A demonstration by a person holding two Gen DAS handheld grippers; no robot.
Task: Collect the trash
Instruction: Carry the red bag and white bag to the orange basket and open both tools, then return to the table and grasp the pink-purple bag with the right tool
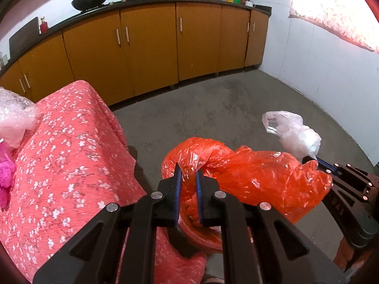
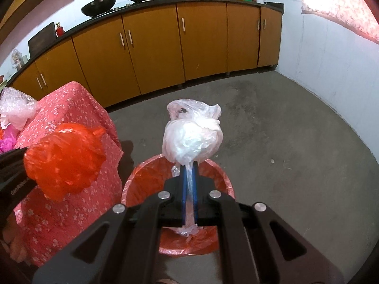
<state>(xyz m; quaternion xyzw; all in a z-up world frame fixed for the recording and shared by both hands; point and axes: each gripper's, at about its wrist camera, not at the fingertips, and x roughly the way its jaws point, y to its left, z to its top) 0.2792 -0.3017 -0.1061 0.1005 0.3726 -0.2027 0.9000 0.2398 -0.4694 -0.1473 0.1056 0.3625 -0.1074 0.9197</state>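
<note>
My left gripper is shut on a crumpled orange plastic bag and holds it in the air; the bag also shows in the right wrist view. My right gripper is shut on a crumpled white plastic bag, held above a red bin lined with orange plastic. The white bag also shows in the left wrist view, at the tip of the right gripper. The bin's rim shows under my left fingers.
A table with a pink flowered cloth stands left of the bin, with bubble wrap and pink trash on it. Yellow kitchen cabinets line the far wall. Bare concrete floor lies to the right.
</note>
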